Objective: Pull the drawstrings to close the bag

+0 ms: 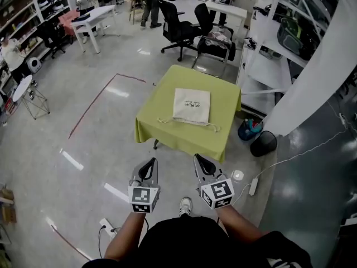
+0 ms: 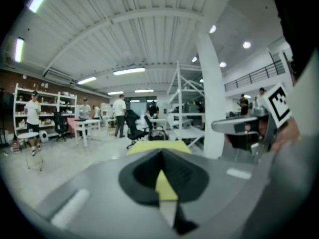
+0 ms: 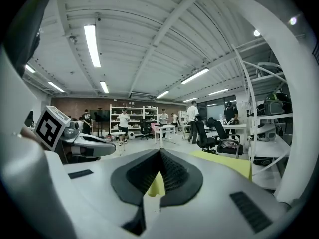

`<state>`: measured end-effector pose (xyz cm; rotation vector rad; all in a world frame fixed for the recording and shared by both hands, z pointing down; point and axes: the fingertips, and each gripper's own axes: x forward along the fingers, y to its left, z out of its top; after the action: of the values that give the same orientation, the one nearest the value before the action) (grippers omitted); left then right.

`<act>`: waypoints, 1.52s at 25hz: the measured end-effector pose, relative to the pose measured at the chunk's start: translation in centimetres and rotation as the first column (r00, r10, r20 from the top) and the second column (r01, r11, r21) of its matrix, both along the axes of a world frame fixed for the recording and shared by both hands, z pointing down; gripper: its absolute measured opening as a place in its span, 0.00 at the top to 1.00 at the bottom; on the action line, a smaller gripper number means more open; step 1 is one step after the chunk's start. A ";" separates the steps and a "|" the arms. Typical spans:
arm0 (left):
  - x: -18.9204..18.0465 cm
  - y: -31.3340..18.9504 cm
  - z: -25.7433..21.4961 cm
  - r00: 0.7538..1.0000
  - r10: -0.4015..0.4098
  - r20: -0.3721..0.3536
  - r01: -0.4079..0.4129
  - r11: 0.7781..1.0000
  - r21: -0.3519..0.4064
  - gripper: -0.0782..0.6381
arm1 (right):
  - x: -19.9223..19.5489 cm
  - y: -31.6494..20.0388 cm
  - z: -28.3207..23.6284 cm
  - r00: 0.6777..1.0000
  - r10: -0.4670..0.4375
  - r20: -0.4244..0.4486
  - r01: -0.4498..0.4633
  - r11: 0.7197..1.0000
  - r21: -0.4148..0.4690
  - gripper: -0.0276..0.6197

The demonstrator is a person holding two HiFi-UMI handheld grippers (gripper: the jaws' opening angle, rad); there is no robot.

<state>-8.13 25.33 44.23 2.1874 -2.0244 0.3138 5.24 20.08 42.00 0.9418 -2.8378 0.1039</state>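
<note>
A cream drawstring bag (image 1: 191, 106) lies flat on a table with a yellow-green cloth (image 1: 223, 133), its two cords (image 1: 211, 127) trailing out at the near corners. Both grippers hang in the air short of the table, over the floor. My left gripper (image 1: 148, 165) is shut with nothing in it, and so is my right gripper (image 1: 201, 160). In the left gripper view the closed jaws (image 2: 161, 153) point at the yellow-green table (image 2: 158, 146) ahead. The right gripper view shows its closed jaws (image 3: 160, 152) with the table (image 3: 227, 163) off to the right.
A white pillar (image 1: 323, 77) and white shelving (image 1: 268, 60) stand right of the table. A blue bucket (image 1: 249, 129), a black bin (image 1: 263, 143) and a power strip (image 1: 252, 186) sit on the floor by the table's near right corner. Black office chairs (image 1: 178, 27) and people are beyond.
</note>
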 end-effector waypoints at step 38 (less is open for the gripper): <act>-7.9 -24.4 7.0 0.967 0.250 -0.048 -0.255 0.954 -0.157 0.88 | -7.0 -21.1 4.5 0.968 0.229 -0.101 -0.238 0.967 -0.095 0.95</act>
<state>-16.03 0.91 51.24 2.3322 -1.6406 0.4578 -1.74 -1.07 46.52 1.2209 -2.6013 0.2311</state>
